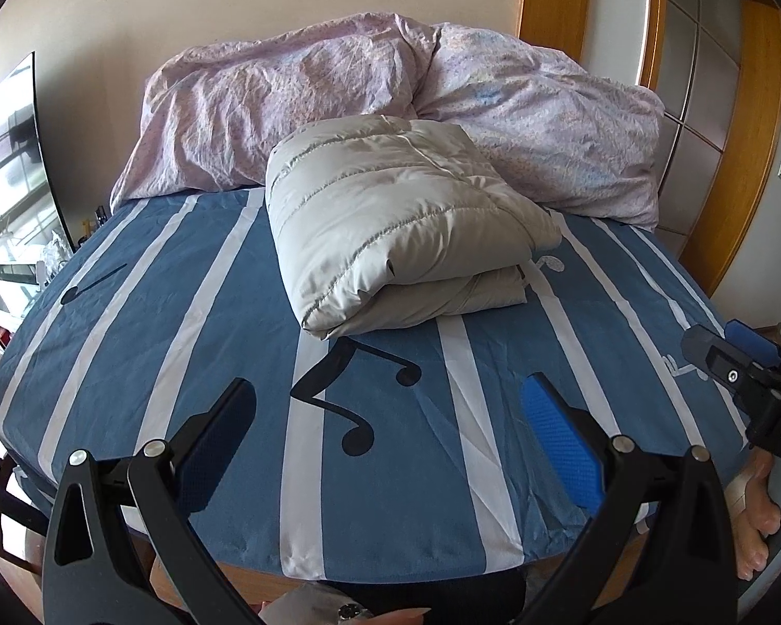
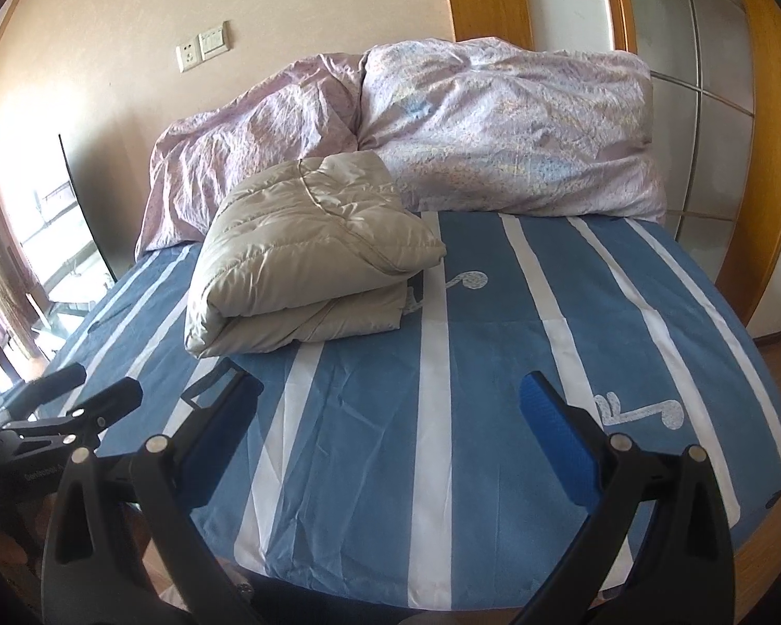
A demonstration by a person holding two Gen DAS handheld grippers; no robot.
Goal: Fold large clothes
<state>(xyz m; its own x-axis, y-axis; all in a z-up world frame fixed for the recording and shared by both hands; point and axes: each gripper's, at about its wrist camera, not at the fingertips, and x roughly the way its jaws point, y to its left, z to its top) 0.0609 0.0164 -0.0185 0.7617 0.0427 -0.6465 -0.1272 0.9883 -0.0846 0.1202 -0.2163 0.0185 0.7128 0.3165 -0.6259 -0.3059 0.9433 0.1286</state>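
Observation:
A grey-beige quilted down jacket lies folded into a thick bundle on the blue striped bed sheet, toward the far middle of the bed. It also shows in the right wrist view. My left gripper is open and empty, held above the near edge of the bed, well short of the jacket. My right gripper is open and empty, also near the front edge. The right gripper also shows at the right of the left wrist view; the left gripper shows at the left of the right wrist view.
A crumpled pink floral duvet is piled behind the jacket against the wall. A wooden-framed wardrobe door stands at the right. A dark screen and cluttered furniture sit left of the bed.

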